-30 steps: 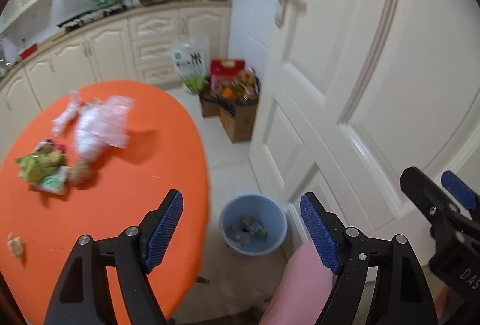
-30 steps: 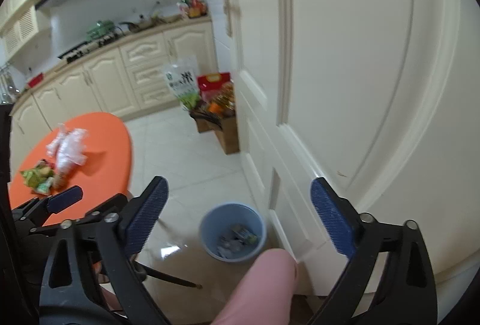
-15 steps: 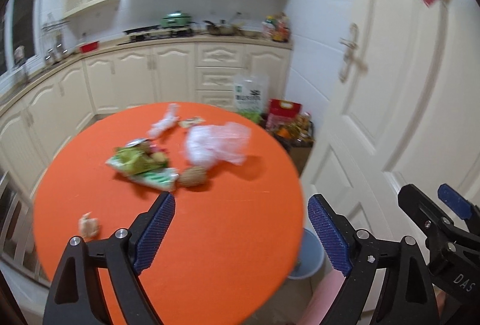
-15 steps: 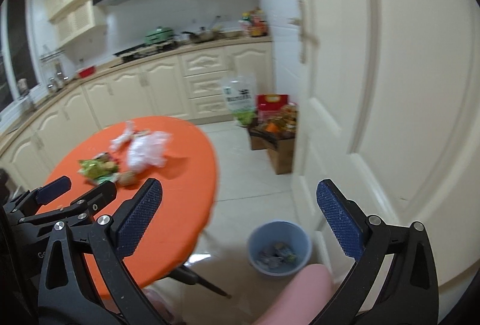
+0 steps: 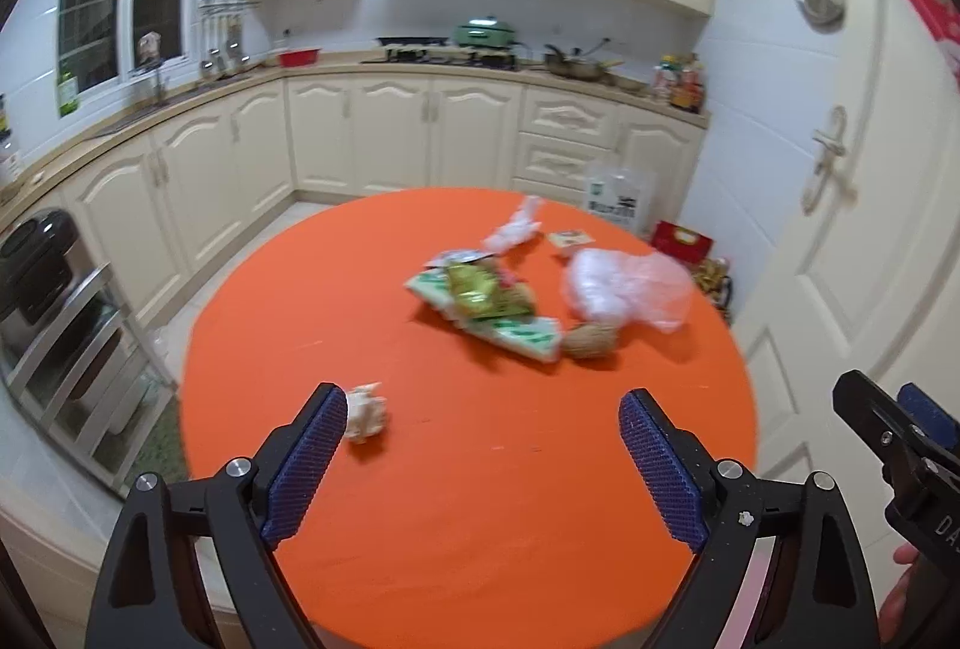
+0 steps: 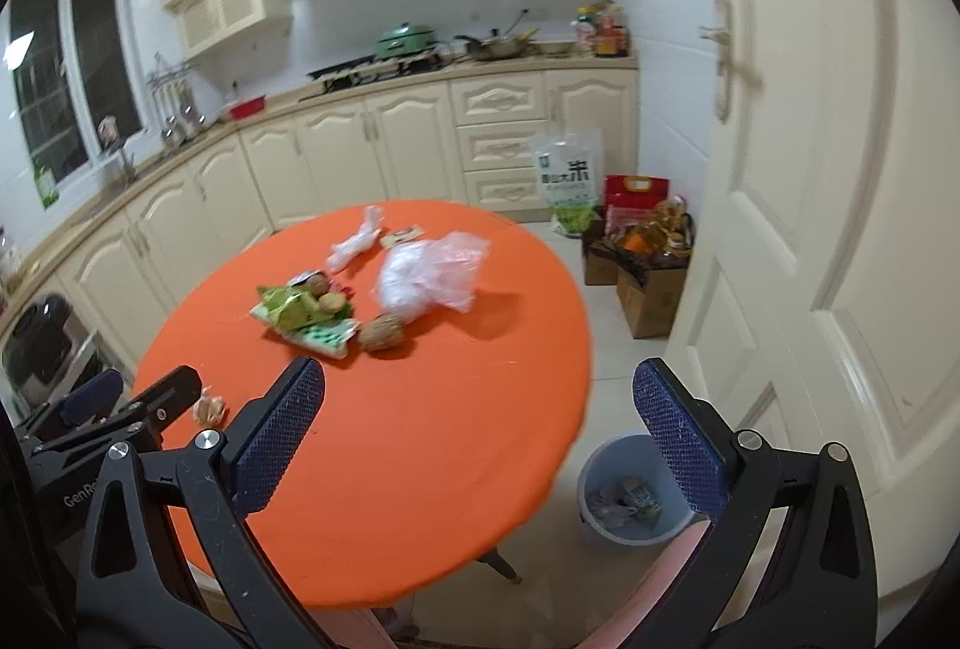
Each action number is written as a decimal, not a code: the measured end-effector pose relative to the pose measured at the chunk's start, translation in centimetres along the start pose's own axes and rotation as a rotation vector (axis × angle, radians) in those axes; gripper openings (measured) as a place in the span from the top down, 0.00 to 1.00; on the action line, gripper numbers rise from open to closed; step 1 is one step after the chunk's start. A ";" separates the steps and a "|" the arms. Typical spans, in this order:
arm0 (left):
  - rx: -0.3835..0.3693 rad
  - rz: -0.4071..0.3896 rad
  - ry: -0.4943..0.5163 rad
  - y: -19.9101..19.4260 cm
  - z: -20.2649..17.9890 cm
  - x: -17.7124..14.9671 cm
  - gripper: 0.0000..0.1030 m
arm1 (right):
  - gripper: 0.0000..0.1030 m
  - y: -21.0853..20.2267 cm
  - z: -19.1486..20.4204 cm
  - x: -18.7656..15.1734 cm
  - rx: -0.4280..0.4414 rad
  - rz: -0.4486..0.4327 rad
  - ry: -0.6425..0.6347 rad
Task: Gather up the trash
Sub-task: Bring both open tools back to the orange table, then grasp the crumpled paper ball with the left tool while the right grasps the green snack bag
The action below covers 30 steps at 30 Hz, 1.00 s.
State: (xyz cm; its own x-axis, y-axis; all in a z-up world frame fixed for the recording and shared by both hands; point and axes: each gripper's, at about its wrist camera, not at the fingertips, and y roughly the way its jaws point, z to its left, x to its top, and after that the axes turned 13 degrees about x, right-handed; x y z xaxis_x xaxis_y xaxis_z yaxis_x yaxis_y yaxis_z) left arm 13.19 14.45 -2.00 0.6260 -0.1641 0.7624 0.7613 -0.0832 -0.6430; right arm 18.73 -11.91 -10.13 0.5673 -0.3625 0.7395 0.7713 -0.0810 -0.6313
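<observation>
On the round orange table [image 5: 456, 529], trash is scattered in two places. A small crumpled paper wad [image 5: 366, 412] lies alone near the front edge, just beside the left gripper [image 5: 483, 454]; farther back, green snack wrappers [image 5: 486, 304], a brown nut-like lump [image 5: 591, 340], a clear plastic bag [image 5: 624, 289] and a twisted white wrapper [image 5: 516, 229] are clustered. Both the left gripper and the right gripper [image 6: 480, 439] are held wide apart, nothing between the pads. A blue waste bin [image 6: 630, 493] stands on the floor beside the table (some litter already inside). All pieces are judged light and soft; the film is likely slippery. The wad is best pinched across its bulk, the bag at a bunched fold.
</observation>
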 end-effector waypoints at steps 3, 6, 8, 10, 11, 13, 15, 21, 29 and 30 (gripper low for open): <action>0.029 0.023 -0.021 1.0 1.3 0.2 0.13 | 0.00 1.2 1.2 0.0 0.023 0.022 -0.019; 0.040 0.065 -0.035 2.4 2.4 0.4 0.13 | 0.00 2.4 2.1 0.0 0.046 0.046 -0.030; 0.043 0.093 -0.035 3.3 2.9 0.5 0.13 | 0.00 3.3 2.6 0.0 0.051 0.065 -0.039; 0.045 0.120 -0.038 4.2 3.3 0.5 0.13 | 0.00 4.3 3.1 -0.1 0.054 0.088 -0.046; 0.044 0.134 -0.042 4.8 3.4 0.5 0.13 | 0.00 4.8 3.3 -0.2 0.055 0.101 -0.049; 0.050 0.164 -0.047 6.1 3.7 0.6 0.13 | 0.00 5.7 3.7 -0.4 0.050 0.122 -0.053; 0.058 0.195 -0.048 7.8 4.2 0.7 0.13 | 0.00 6.6 4.0 -0.7 0.044 0.143 -0.058; 0.091 0.297 -0.075 13.0 5.0 1.2 0.13 | 0.00 9.0 4.7 -1.6 0.031 0.206 -0.068; 0.093 0.327 -0.050 18.1 4.1 2.5 0.21 | 0.00 12.1 6.1 -2.4 0.003 0.289 -0.136; 0.093 0.324 -0.047 18.5 4.0 2.6 0.24 | 0.00 12.4 6.3 -2.4 0.002 0.295 -0.145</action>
State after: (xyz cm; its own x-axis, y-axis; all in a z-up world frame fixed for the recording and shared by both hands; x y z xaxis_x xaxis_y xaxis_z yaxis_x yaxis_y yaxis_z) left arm 29.57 16.39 -11.62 0.8433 -0.1215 0.5236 0.5325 0.0565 -0.8445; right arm 28.79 -6.25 -18.26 0.8014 -0.2339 0.5505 0.5680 0.0092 -0.8230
